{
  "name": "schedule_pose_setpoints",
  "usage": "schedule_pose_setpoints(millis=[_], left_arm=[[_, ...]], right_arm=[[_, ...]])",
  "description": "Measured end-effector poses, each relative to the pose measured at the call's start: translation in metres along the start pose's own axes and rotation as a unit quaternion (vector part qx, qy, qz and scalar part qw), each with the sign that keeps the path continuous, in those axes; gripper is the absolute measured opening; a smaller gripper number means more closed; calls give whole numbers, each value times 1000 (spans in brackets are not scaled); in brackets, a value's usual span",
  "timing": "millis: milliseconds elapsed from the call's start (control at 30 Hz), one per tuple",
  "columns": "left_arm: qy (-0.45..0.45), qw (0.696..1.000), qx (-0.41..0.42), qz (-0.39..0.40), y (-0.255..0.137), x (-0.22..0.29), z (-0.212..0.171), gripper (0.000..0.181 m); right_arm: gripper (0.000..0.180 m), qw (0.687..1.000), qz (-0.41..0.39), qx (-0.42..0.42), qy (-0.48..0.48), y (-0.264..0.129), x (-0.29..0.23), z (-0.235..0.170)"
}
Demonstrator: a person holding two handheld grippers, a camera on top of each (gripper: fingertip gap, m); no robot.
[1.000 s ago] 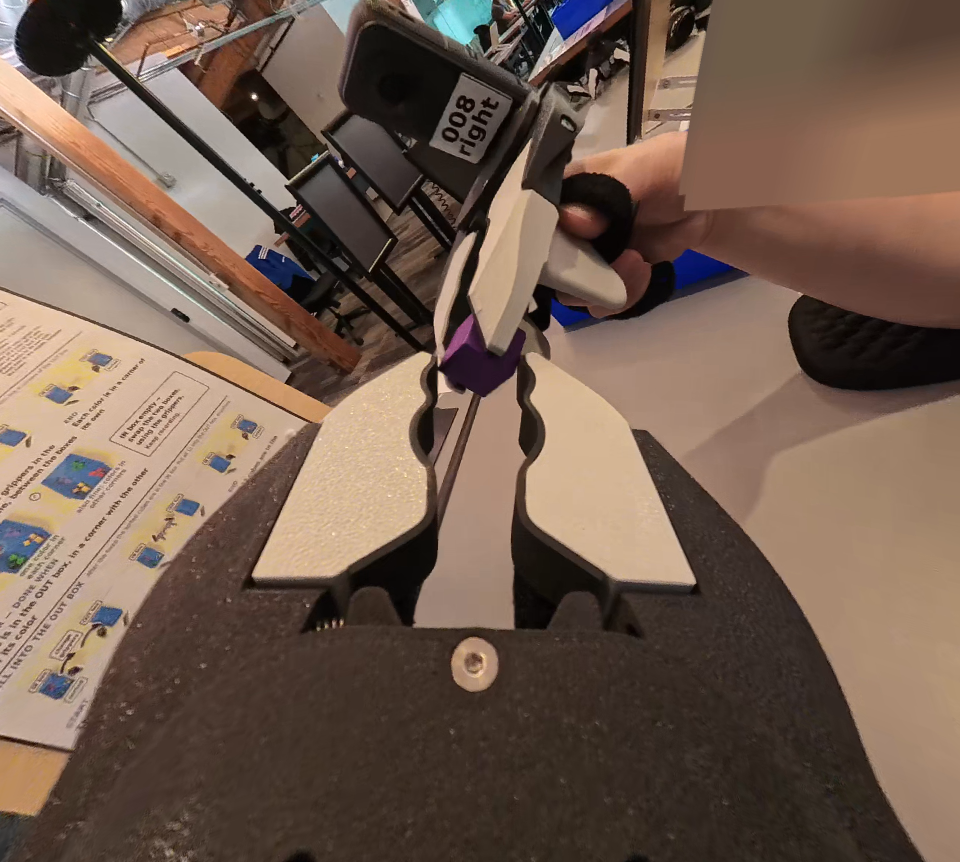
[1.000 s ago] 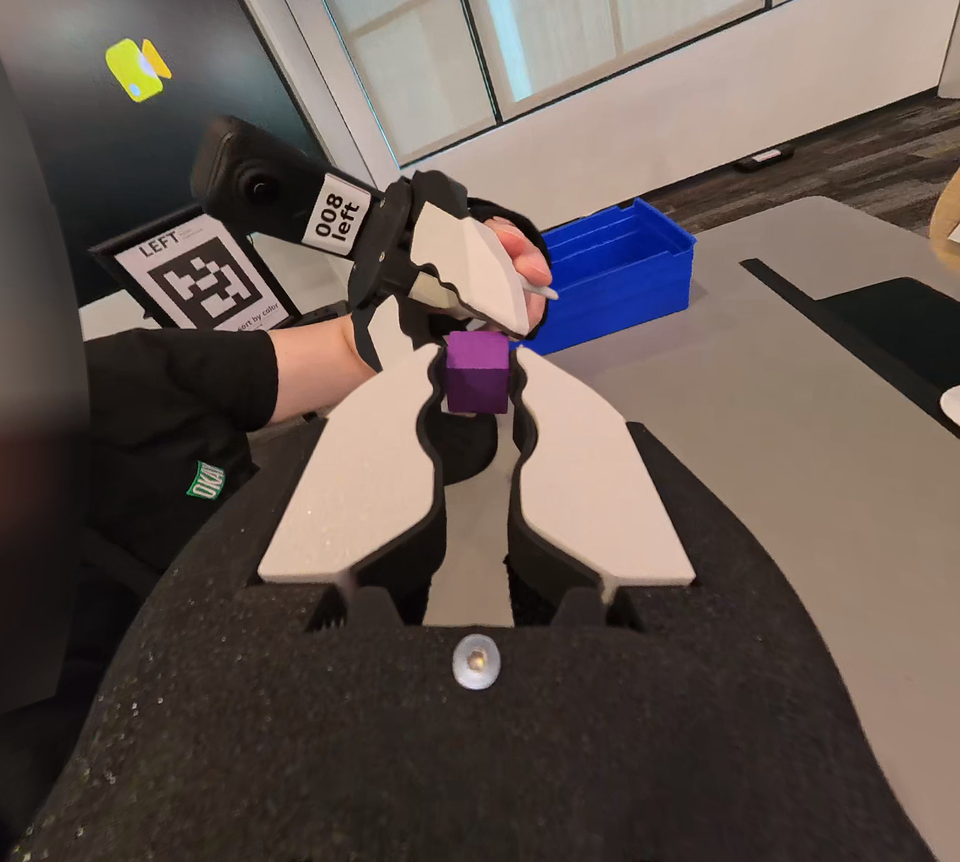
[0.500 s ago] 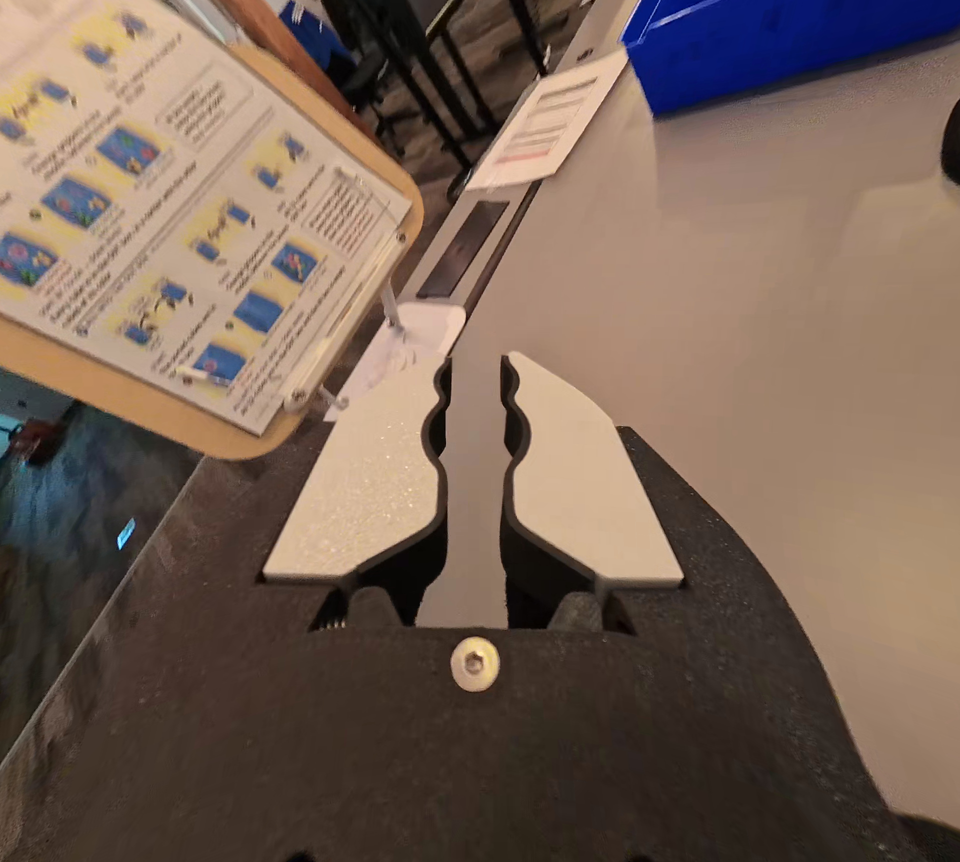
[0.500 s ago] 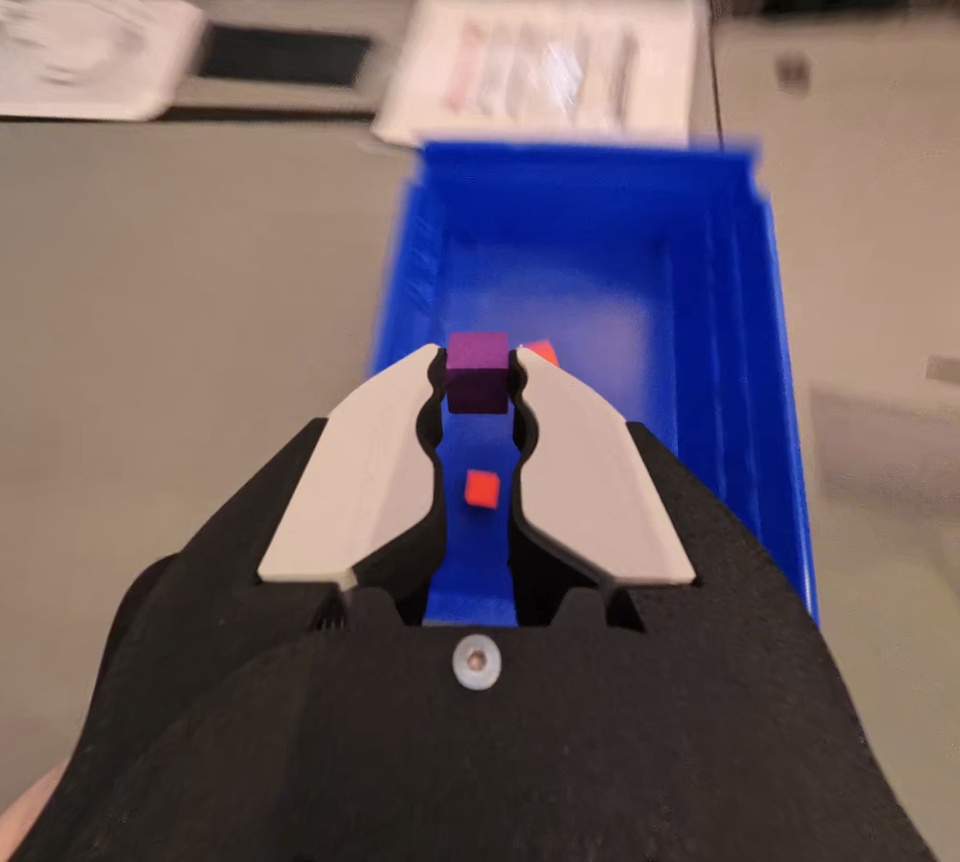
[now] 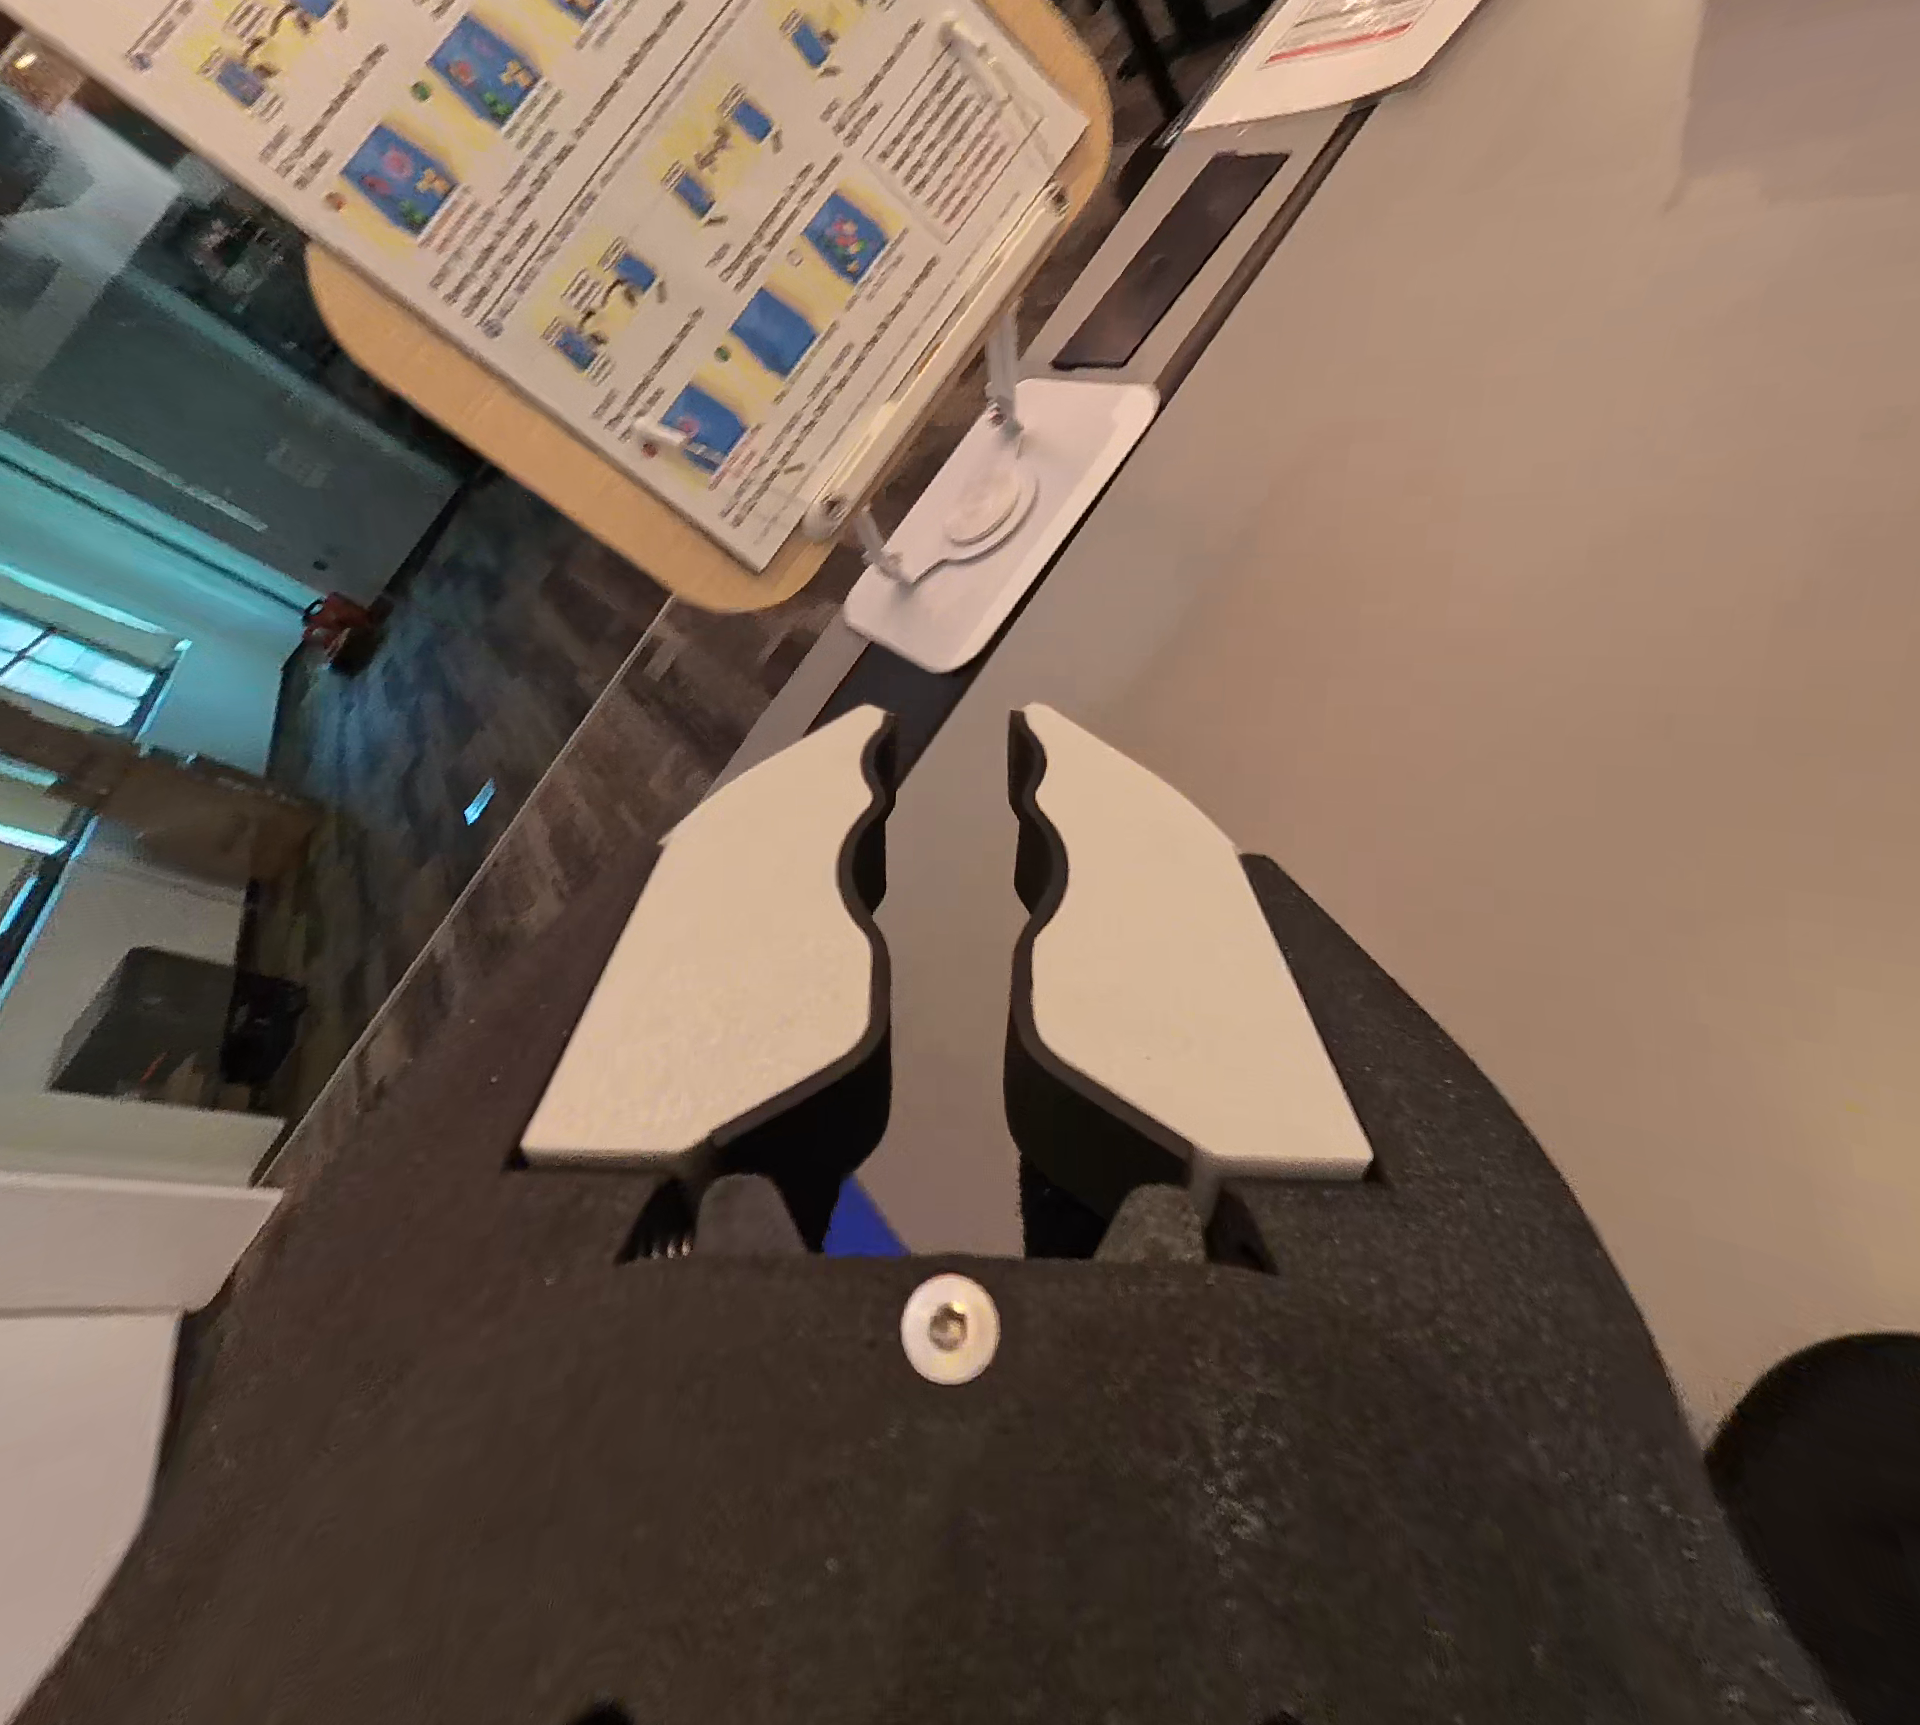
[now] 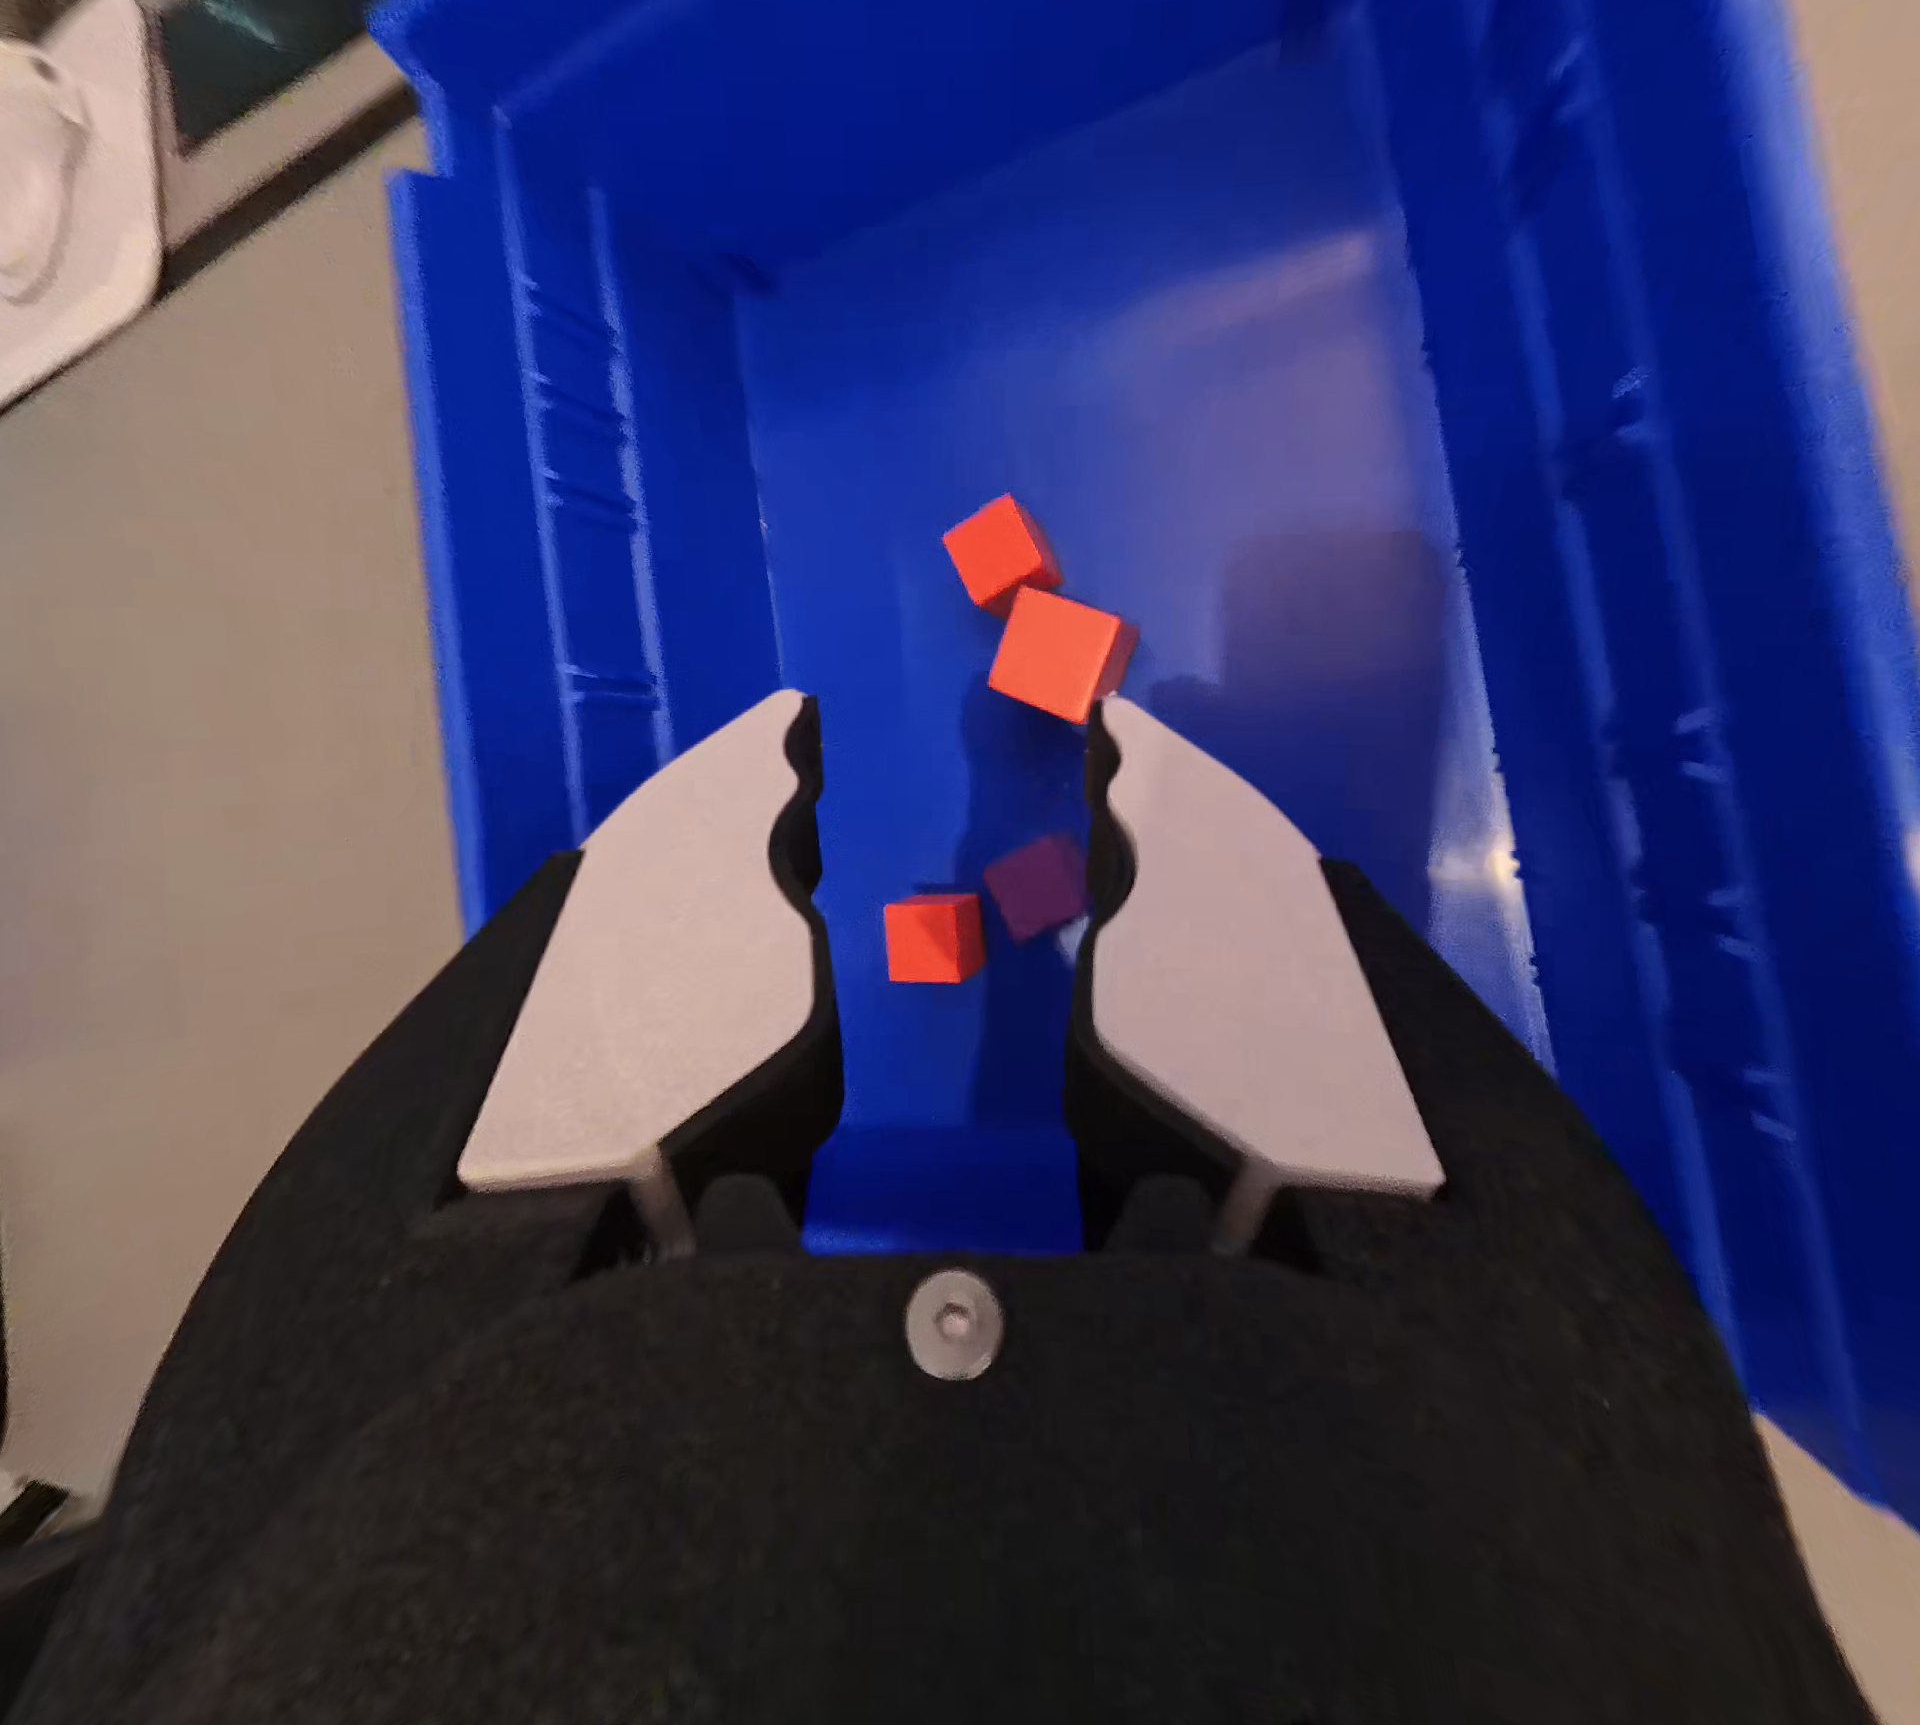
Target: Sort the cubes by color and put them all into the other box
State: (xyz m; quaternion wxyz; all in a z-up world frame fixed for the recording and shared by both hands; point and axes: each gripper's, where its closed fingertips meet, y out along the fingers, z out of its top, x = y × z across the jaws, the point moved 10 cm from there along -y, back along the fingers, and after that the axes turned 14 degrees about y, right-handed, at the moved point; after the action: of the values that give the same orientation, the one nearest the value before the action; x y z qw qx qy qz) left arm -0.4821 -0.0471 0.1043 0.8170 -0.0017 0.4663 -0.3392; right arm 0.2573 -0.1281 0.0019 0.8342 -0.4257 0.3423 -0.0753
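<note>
Right gripper (image 6: 951, 719) spread wide, empty, purple cube (image 6: 1036, 886) tilted in blue box (image 6: 582, 449)

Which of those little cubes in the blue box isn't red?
The purple cube, between the open right gripper's fingers in view; the other three cubes are red.

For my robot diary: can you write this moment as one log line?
right gripper open over blue box | purple cube in box beside three red cubes | left gripper open, empty
</note>
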Motion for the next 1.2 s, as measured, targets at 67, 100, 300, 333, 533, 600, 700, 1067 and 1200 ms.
schedule_pose_setpoints(millis=[67, 100, 300, 333, 533, 600, 700, 1067, 1200], left_arm=[[8, 999, -43, 20, -9, -11, -19, 20], [13, 997, -74, 28, -13, -17, -33, 20], [2, 950, -305, -69, -40, -36, -138, 22], [0, 936, -338, -97, -47, -35, -154, 22], [50, 844, -480, -235, -76, -23, -211, 25], [46, 814, -519, -255, -77, -20, -224, 26], [50, 792, -524, -308, -79, -14, -235, 24], [118, 731, -533, -410, -77, 6, -253, 24], [97, 727, -544, -407, -76, 3, -262, 29]], right_arm=[[48, 999, 6, 44, -20, -19, -12, 2], [48, 997, 6, 69, -36, -30, -20, 3], [48, 963, 36, 194, -182, -76, -84, -1], [48, 956, 43, 204, -207, -79, -95, -2], [47, 935, 41, 186, -299, -67, -139, -5], [46, 939, 27, 160, -302, -59, -141, -6], [47, 944, 15, 133, -301, -50, -137, -6], [46, 943, 47, 124, -304, -51, -136, -9], [46, 941, 48, 112, -315, -48, -140, -11]])
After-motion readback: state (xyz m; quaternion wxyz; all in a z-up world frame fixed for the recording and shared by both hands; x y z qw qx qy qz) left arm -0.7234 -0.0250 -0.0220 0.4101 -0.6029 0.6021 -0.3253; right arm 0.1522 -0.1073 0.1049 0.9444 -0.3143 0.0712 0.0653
